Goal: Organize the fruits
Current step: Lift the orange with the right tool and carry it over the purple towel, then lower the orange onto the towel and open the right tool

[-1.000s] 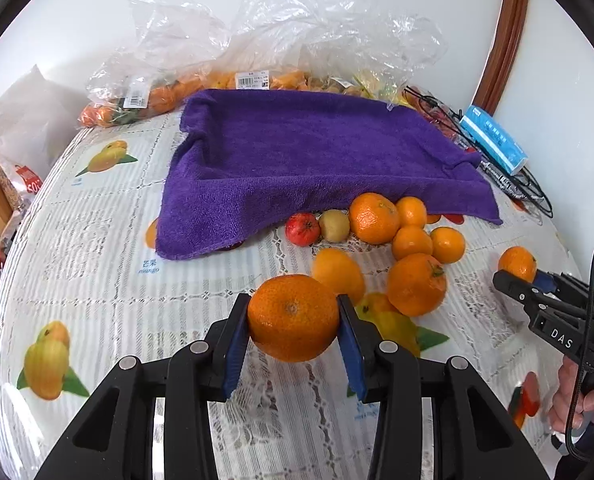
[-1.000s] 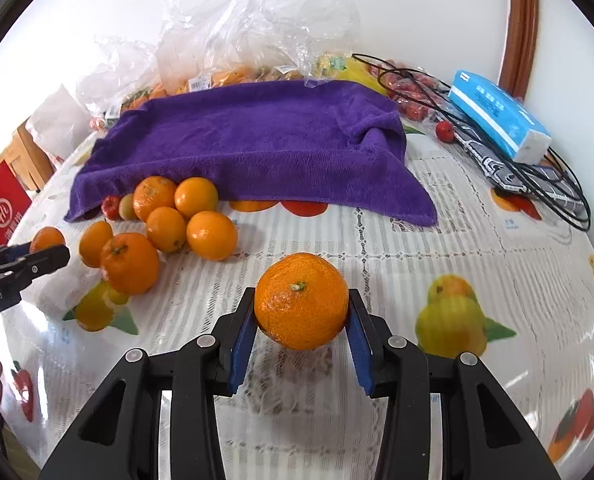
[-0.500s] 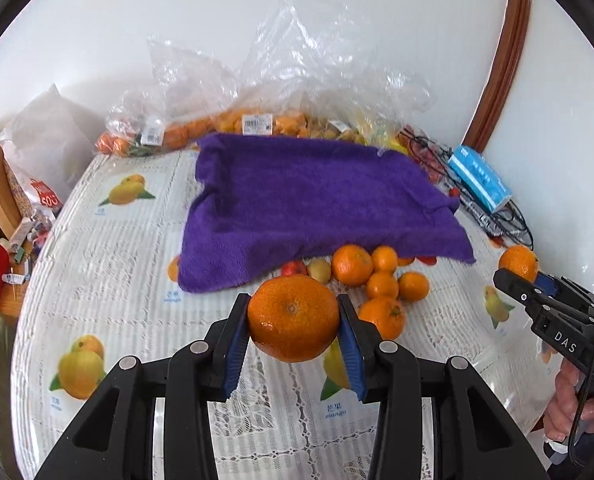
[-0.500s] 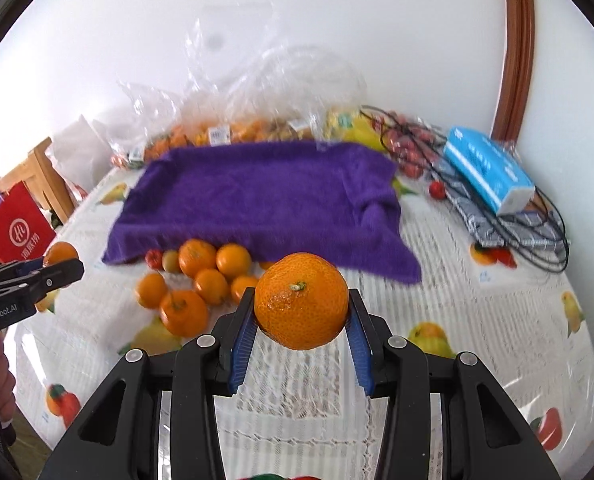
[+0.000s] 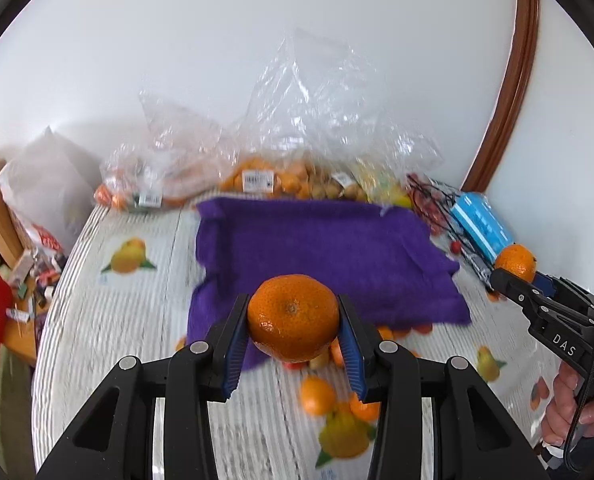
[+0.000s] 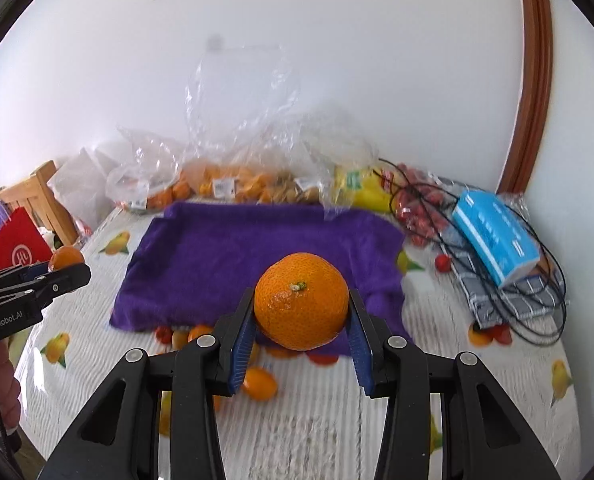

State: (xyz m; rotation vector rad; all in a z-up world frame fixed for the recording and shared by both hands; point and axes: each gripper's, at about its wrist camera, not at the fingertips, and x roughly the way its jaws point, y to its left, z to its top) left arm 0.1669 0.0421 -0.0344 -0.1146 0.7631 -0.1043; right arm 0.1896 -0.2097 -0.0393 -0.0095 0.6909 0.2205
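1. White wall [image 5: 257,60] is seen behind a table covered with a fruit-print white tablecloth [image 5: 109,320].
2. A purple terry towel [image 5: 321,252] is spread mid-table; clear plastic bags of fruit [image 5: 293,148] are piled behind it.
3. A round orange mandarin [image 5: 293,318] is clamped between the pads of the left gripper [image 5: 293,344], above the towel's near edge.
4. A second orange mandarin [image 6: 301,306] is clamped likewise in the right gripper [image 6: 301,340].
5. Loose small oranges [image 5: 317,396] are left on the cloth at the towel's near edge.

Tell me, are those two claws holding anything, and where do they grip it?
Yes. The left claw pinches an orange by its sides; the right claw does likewise with another orange.
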